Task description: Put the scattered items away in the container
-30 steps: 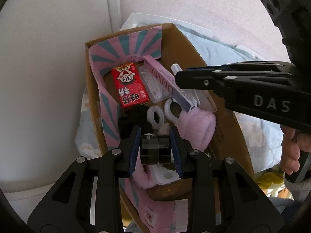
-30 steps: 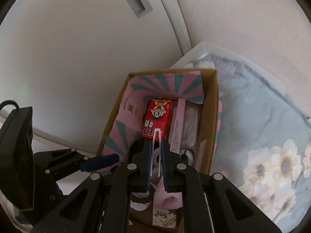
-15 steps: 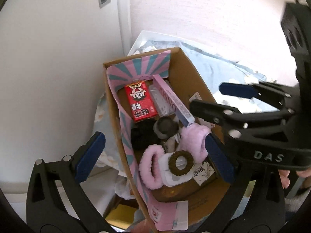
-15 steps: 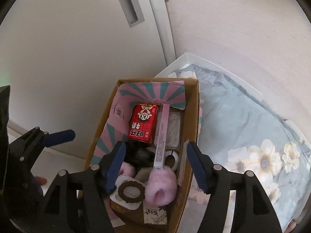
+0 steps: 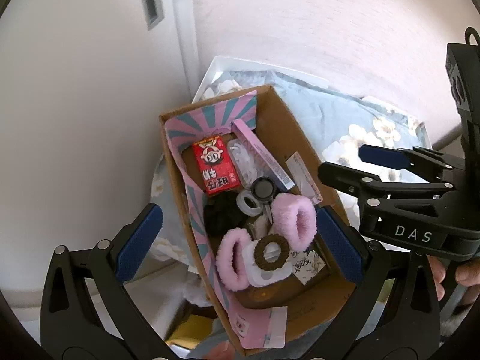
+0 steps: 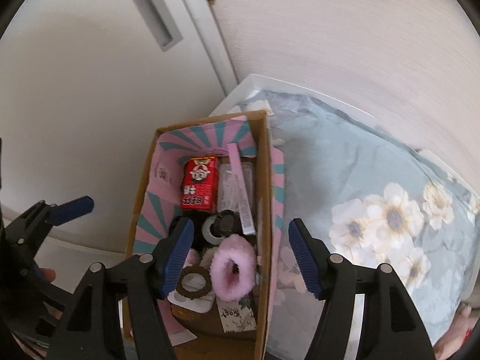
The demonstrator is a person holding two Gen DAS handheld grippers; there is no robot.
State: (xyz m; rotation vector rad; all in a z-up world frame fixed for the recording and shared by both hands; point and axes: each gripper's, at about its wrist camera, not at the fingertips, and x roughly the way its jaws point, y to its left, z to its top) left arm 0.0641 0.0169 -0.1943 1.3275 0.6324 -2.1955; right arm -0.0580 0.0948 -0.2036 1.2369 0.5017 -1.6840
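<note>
A cardboard box [image 5: 295, 126] with a pink and teal lining holds several items: a red milk carton [image 5: 216, 165], a long pink box [image 5: 264, 159], a small dark round jar [image 5: 263, 188], two pink fluffy hair ties [image 5: 295, 220], a brown hair tie [image 5: 271, 252] and a black scrunchie [image 5: 223, 217]. The box also shows in the right wrist view [image 6: 264, 180]. My left gripper [image 5: 237, 243] is open and empty above the box's near end. My right gripper [image 6: 240, 255] is open and empty above the box; it also shows at the right of the left wrist view [image 5: 354, 165].
The box rests on a light blue flowered quilt [image 6: 375, 210] on a white-framed bed. A white cupboard door [image 6: 90, 75] and a pale wall [image 6: 345, 30] stand behind. A yellow object [image 5: 192, 327] lies low at the box's near end.
One second ago both grippers were shut on small items low in the box. Both let go, opened wide and rose away; the dark jar now lies among the items.
</note>
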